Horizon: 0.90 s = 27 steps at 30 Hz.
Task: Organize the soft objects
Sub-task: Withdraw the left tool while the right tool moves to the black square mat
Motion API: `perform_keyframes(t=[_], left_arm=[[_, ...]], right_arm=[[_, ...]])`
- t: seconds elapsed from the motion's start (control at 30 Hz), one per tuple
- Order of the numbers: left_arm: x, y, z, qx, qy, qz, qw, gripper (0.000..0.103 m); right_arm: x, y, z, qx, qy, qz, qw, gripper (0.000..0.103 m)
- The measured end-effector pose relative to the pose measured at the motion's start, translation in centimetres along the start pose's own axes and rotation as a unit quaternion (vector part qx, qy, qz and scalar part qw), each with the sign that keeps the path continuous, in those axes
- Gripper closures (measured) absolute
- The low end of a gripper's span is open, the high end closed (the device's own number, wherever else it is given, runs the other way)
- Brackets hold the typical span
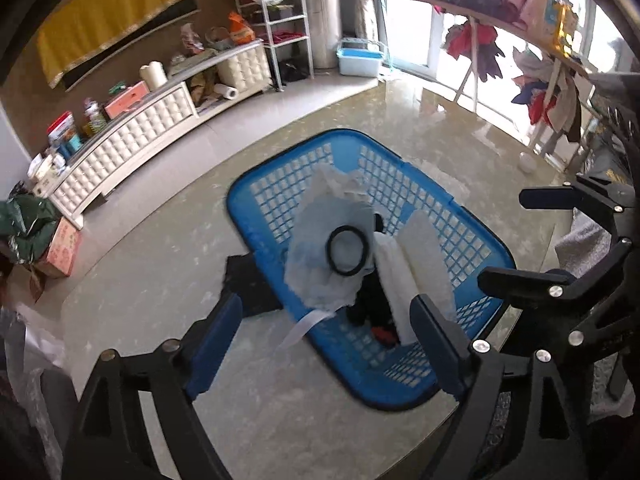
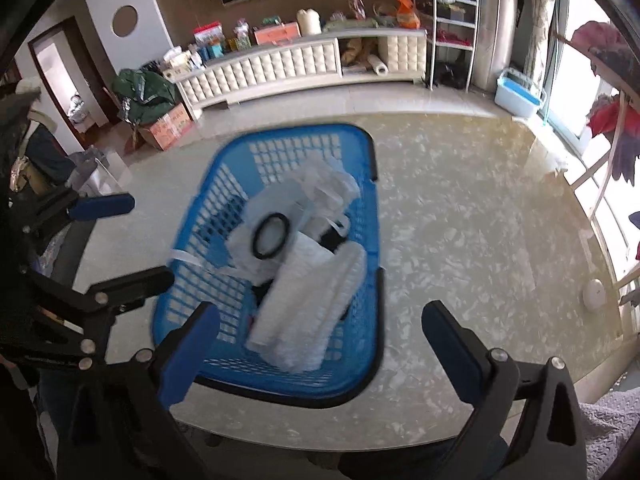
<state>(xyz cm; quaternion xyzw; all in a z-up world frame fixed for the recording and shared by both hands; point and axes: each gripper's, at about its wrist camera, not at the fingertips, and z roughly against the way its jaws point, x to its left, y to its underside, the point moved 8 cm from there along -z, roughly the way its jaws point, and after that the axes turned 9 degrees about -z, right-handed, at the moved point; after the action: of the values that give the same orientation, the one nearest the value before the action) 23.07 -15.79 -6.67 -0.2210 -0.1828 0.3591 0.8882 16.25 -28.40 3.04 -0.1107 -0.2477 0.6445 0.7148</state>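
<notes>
- Tongs came first in both views: the left tongs (image 1: 326,344) stood wide apart with nothing between the blue pads, hanging above the near end of the basket and touching none of it.
- The right tongs (image 2: 320,344) were spread just as wide and equally empty, held over the near rim of the same basket, probably so that both pairs stayed clear of what lay inside.
- Beneath them the blue basket (image 1: 496,248) sat on the pale marbled tabletop (image 2: 460,240), close to its near edge, where both hands could reach in from above.
- Inside it the soft things lay heaped: a rolled white towel (image 2: 316,312) along one side, a thin pale bag with a black ring (image 1: 347,250) on top, and dark cloth (image 1: 368,300) under them, with a scrap of red showing.
- By this layout the gathering looked largely done, though a dark piece (image 1: 248,284) lay on the tabletop against the basket's outer wall.
- A grey knitted cloth (image 2: 612,432) showed at the tabletop's near corner, outside the basket, perhaps waiting its turn.
- Farther off, a quilted white cabinet (image 2: 296,64) ran along the wall, loaded with boxes and bottles.
</notes>
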Motion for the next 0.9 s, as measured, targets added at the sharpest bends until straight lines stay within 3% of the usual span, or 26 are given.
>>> perform_keyframes(t=[0.1, 0.23, 0.67, 0.9], left_arm=[[1.1, 1.2, 1.2, -0.008, -0.008, 0.025, 0.9996, 0.014], [2.4, 3.0, 2.2, -0.005, -0.019, 0.041, 0.9990, 0.000], [8.8, 9.8, 5.4, -0.001, -0.056, 0.108, 0.9925, 0.000], [14.3, 14.0, 6.2, -0.003, -0.065, 0.172, 0.9830, 0.000]], right_arm=[[1.4, 0.1, 0.3, -0.005, -0.002, 0.012, 1.000, 0.001], [3.5, 0.4, 0.4, -0.009, -0.008, 0.026, 1.000, 0.001], [12.0, 1.0, -2.2, 0.004, -0.024, 0.089, 0.996, 0.000], [17.4, 0.9, -6.0, 0.022, -0.018, 0.128, 0.991, 0.000]])
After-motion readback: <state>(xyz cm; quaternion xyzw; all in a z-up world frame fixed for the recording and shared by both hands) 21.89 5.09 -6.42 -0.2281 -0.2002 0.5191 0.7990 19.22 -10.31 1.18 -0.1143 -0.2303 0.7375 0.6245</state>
